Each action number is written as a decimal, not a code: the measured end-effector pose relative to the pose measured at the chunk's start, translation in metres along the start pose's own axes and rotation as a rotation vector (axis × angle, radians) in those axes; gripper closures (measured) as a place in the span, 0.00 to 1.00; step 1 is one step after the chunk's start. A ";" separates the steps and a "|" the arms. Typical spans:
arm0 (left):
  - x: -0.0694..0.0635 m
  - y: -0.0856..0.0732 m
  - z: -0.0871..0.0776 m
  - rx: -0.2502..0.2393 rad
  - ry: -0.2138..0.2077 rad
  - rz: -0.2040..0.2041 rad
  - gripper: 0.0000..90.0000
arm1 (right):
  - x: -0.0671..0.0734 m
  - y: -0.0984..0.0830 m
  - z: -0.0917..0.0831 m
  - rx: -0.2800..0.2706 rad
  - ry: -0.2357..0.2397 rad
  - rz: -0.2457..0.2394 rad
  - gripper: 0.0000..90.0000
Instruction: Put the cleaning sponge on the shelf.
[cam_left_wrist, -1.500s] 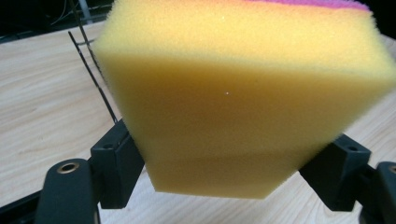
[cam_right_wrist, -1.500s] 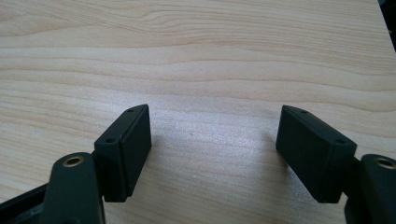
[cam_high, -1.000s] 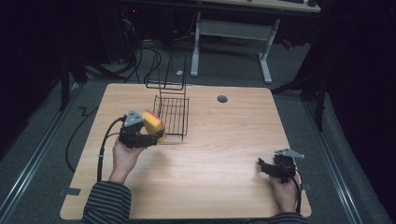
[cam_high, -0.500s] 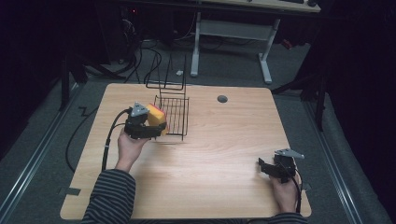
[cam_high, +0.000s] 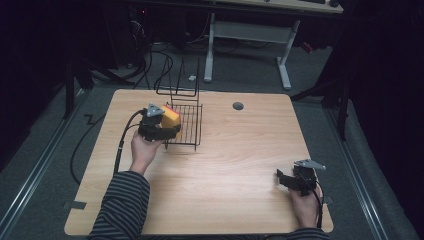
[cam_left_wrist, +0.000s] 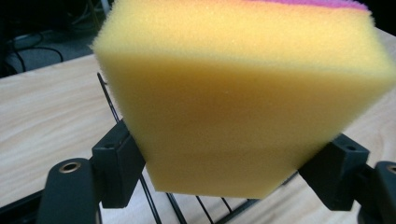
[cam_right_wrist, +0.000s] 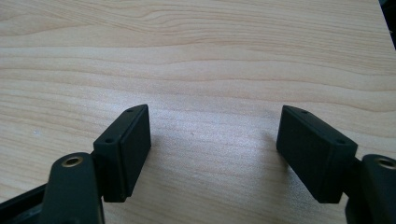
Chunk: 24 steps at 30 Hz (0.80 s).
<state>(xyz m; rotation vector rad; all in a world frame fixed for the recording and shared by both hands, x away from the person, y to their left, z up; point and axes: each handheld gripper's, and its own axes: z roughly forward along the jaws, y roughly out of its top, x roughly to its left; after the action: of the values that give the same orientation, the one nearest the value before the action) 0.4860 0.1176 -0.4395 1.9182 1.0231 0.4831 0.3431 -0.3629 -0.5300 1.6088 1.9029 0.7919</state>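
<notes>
The table (cam_high: 240, 165) carries a black wire rack (cam_high: 186, 126) toward its far left part, and the work in hand looks like bringing a sponge to that rack. The step now is the carry: the left tongs (cam_high: 167, 131) hold the yellow sponge (cam_high: 170, 118) at the rack's near-left edge, raised off the table and right against the wires; whether it touches them I cannot tell. In the left gripper view the sponge (cam_left_wrist: 243, 107) stands on edge between the two black jaws, a pink layer on its far side, with the rack's wires (cam_left_wrist: 154, 210) showing just below it.

The next move, as I judge it, calls for lifting the sponge over the rack's side wall, lowering it onto the wire floor, and only then letting go; a soft sponge may catch on the wires, so it needs room to clear them.

The left tongs are clenched on the sponge, pads pressing its two sides. The right tongs (cam_high: 286, 179) rest near the table's near-right corner, jaws spread wide and grasping nothing, bare wood between them (cam_right_wrist: 215, 154).
</notes>
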 end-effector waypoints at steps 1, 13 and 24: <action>0.002 0.000 0.003 -0.002 0.001 -0.016 0.27 | 0.000 0.000 0.000 0.001 0.001 0.000 0.29; 0.003 0.013 0.032 0.023 0.021 -0.030 0.27 | 0.000 0.000 0.000 0.000 0.001 -0.003 0.29; 0.001 0.013 0.062 0.049 0.052 -0.037 0.27 | 0.000 0.000 0.000 0.001 0.001 -0.001 0.29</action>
<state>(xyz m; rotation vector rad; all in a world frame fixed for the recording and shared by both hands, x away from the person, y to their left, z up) 0.5338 0.0829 -0.4618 1.9350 1.1116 0.4934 0.3430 -0.3630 -0.5300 1.6084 1.9053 0.7911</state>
